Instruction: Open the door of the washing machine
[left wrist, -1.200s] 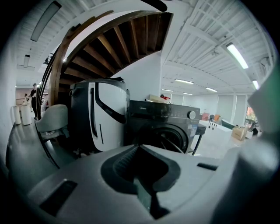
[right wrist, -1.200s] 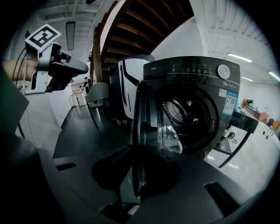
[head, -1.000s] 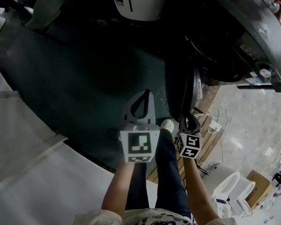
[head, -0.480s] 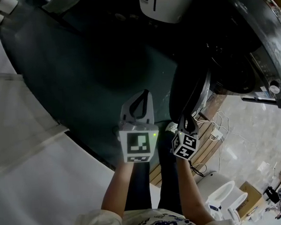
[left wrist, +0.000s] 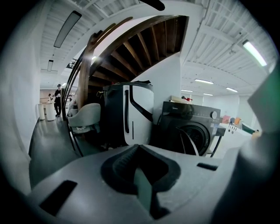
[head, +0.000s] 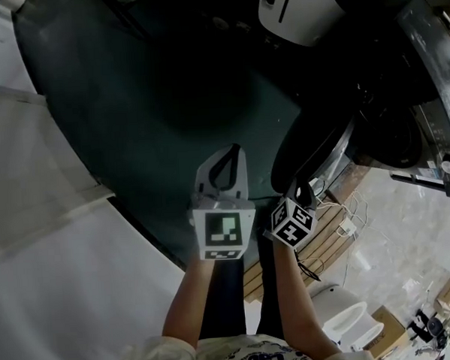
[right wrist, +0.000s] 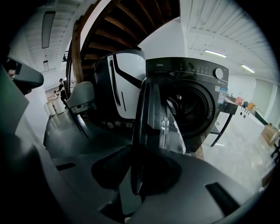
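Observation:
The dark front-loading washing machine (head: 403, 128) stands at the right, its drum (right wrist: 197, 105) exposed. Its round glass door (head: 314, 152) is swung out edge-on toward me. My right gripper (head: 304, 190) is at the door's near rim, and in the right gripper view the door's edge (right wrist: 153, 113) runs down between the jaws of the right gripper (right wrist: 133, 183), which grip it. Those jaws have just been opening a little with the rim still between them. My left gripper (head: 235, 148) hovers left of the door, shut with nothing in it. The left gripper view shows the machine (left wrist: 188, 127) ahead.
A white-and-black appliance (head: 299, 13) stands beside the machine on the dark floor. A grey chair (right wrist: 81, 98) sits further left under a wooden staircase. A slatted wooden pallet (head: 325, 230) and loose cables lie below the door. A white wall panel (head: 65, 282) runs along the left.
The door has swung further out from the machine together with the right gripper. Washing machine and white appliance have slid toward the picture's upper right. The left gripper stays shut.

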